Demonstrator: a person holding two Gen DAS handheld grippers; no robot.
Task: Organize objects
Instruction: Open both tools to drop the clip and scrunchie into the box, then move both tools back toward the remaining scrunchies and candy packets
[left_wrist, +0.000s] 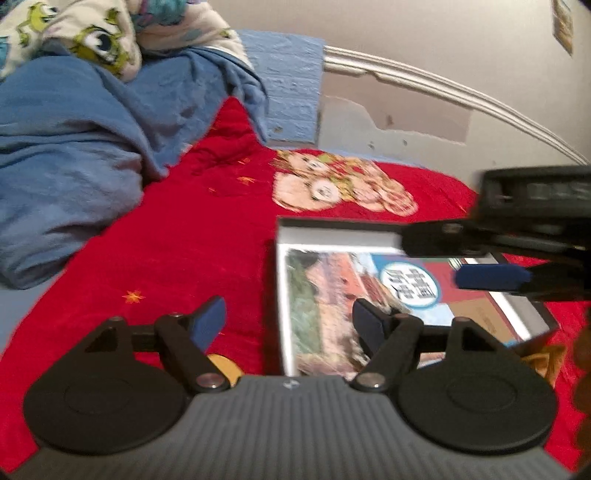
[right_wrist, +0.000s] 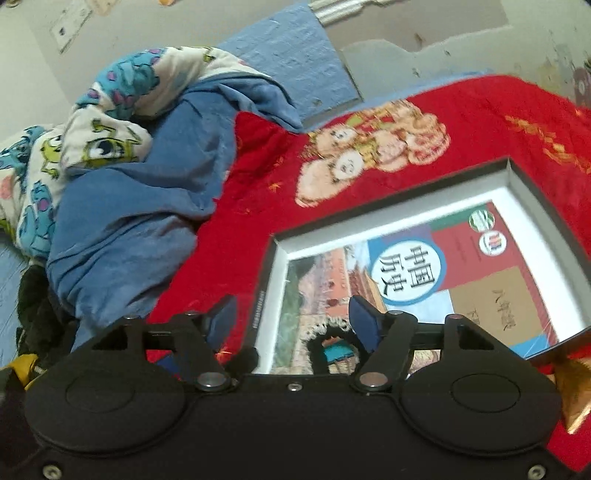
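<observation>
A shallow box (left_wrist: 332, 224) with a dark rim and white inside lies on a red blanket (left_wrist: 192, 236). In it lies flat a book (left_wrist: 332, 280) with a blue circle and Chinese title. My left gripper (left_wrist: 291, 325) hovers open over the box's left edge, nothing between its blue pads. From the right, my right gripper (left_wrist: 469, 258) reaches in over the box, also open and empty. In the right wrist view the box (right_wrist: 388, 206) and book (right_wrist: 480, 280) lie just beyond the open right gripper (right_wrist: 293, 323), whose right finger is over the book.
A crumpled blue blanket (left_wrist: 74, 147) and a cartoon-print quilt (left_wrist: 92, 33) are piled at the left. A cartoon-figure print (left_wrist: 332, 184) marks the red blanket behind the box. The wall with a white curved rail (left_wrist: 443, 85) closes the far side. A gold object (right_wrist: 576, 391) lies by the box's near right corner.
</observation>
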